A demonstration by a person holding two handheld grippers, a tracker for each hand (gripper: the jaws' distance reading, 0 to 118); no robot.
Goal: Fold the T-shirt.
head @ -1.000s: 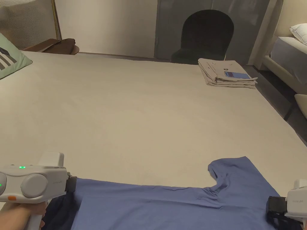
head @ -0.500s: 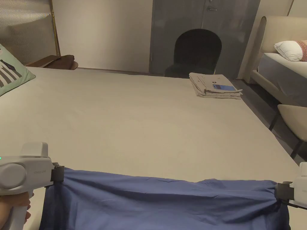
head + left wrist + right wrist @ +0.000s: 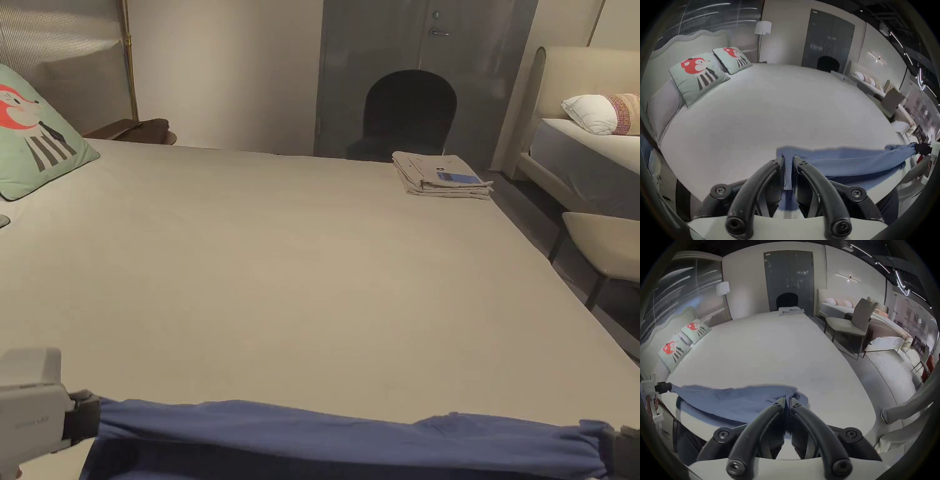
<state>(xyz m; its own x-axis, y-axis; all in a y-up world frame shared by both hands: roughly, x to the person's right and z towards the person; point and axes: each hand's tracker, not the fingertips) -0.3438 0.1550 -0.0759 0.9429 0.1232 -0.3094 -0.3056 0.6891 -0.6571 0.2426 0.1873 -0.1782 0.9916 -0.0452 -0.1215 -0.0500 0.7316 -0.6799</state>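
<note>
A blue T-shirt (image 3: 350, 437) hangs stretched in a band between both grippers above the near edge of a wide beige bed (image 3: 300, 262). My left gripper (image 3: 84, 415) is shut on the shirt's left end at the lower left of the head view. In the left gripper view the blue cloth (image 3: 851, 160) is pinched between the black jaws of the left gripper (image 3: 788, 160). My right gripper (image 3: 615, 447) holds the right end at the lower right corner. In the right gripper view the right gripper (image 3: 787, 400) is closed on the shirt (image 3: 730, 399).
A folded beige stack (image 3: 440, 175) with a phone on top lies at the bed's far right corner. Green cartoon cushions (image 3: 37, 140) rest at the far left. A dark chair (image 3: 406, 115) stands behind the bed. A beige chair (image 3: 603, 240) and another bed (image 3: 581, 156) stand to the right.
Both grippers have lifted the shirt off the bed and drawn it toward me. It now hangs taut as a narrow band instead of lying flat. The head camera has tilted up.
</note>
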